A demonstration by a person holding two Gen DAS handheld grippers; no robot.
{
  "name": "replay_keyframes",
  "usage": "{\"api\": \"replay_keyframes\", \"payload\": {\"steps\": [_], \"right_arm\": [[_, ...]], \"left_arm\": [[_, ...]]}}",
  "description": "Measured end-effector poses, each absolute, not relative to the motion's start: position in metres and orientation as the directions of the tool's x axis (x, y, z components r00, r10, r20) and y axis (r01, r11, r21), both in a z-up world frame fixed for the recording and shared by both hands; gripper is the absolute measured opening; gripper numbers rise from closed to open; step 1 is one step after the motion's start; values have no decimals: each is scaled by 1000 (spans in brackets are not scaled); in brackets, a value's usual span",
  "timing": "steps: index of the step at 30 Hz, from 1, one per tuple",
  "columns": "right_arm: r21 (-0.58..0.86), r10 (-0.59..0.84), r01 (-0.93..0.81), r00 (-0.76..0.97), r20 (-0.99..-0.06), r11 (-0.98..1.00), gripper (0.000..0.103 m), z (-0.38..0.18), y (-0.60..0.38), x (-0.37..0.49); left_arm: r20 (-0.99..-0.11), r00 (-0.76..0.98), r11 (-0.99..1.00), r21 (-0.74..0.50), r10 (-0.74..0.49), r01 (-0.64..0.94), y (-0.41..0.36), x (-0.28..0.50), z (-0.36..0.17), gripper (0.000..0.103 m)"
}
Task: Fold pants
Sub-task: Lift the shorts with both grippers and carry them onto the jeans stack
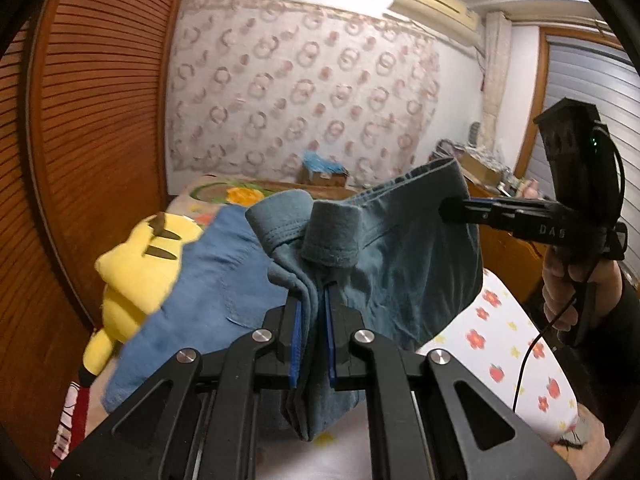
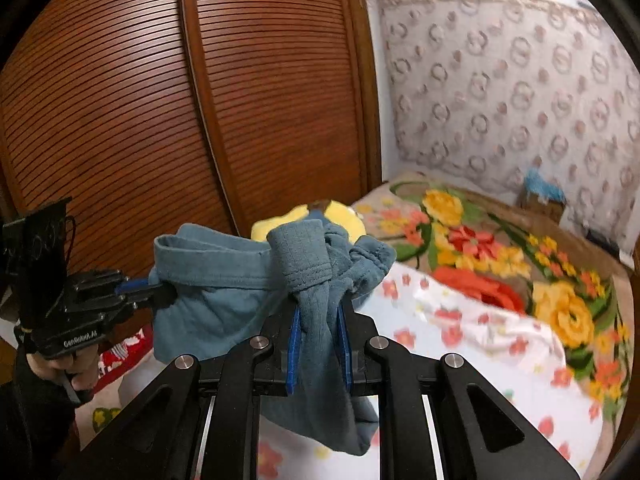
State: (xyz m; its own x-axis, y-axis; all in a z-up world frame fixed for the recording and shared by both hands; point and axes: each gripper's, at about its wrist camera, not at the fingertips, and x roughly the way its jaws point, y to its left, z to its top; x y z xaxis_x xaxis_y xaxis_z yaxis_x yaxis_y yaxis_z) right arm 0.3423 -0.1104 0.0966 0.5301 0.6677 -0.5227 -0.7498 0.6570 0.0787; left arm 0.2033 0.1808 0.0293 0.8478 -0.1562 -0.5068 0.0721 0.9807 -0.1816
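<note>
The soft teal knit pants (image 1: pixel 400 264) hang bunched in the air above the bed (image 2: pixel 472 360) with its floral sheet. The left gripper (image 1: pixel 314 312) is clenched on one gathered fold, the right gripper (image 2: pixel 320 320) on another, both raised and tilted slightly down.

Bedroom with reddish-brown slatted wardrobe doors (image 2: pixel 168 112) taking up one whole side. The far wall has a pale cloth with ring patterns (image 1: pixel 304 92) hung over it, and an air conditioner (image 1: pixel 436 2) sits up near the ceiling. The bed (image 2: pixel 500 344) wears a big floral blanket (image 2: pixel 560 280) plus a white flowered sheet (image 1: pixel 516 344).
</note>
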Motion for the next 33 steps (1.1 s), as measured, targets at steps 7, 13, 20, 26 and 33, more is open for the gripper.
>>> {"api": "replay_keyframes", "payload": {"steps": [7, 13, 20, 26, 33], "right_arm": [[8, 656, -767, 543, -524, 641, 16, 88, -66, 374], [-50, 627, -787, 527, -574, 615, 16, 71, -20, 410], [-77, 625, -819, 492, -607, 569, 16, 67, 32, 449], [-48, 642, -831, 463, -611, 554, 17, 47, 63, 480], [1, 645, -815, 457, -613, 579, 26, 25, 65, 492]], "left_arm": [[-509, 854, 977, -212, -106, -5, 210, 217, 13, 11], [-521, 849, 966, -252, -88, -55, 225, 217, -5, 11], [-549, 833, 955, -278, -72, -101, 241, 216, -18, 11], [-585, 811, 948, -277, -37, -157, 245, 212, -31, 11], [-627, 778, 948, -264, -27, -180, 246, 209, -39, 21]]}}
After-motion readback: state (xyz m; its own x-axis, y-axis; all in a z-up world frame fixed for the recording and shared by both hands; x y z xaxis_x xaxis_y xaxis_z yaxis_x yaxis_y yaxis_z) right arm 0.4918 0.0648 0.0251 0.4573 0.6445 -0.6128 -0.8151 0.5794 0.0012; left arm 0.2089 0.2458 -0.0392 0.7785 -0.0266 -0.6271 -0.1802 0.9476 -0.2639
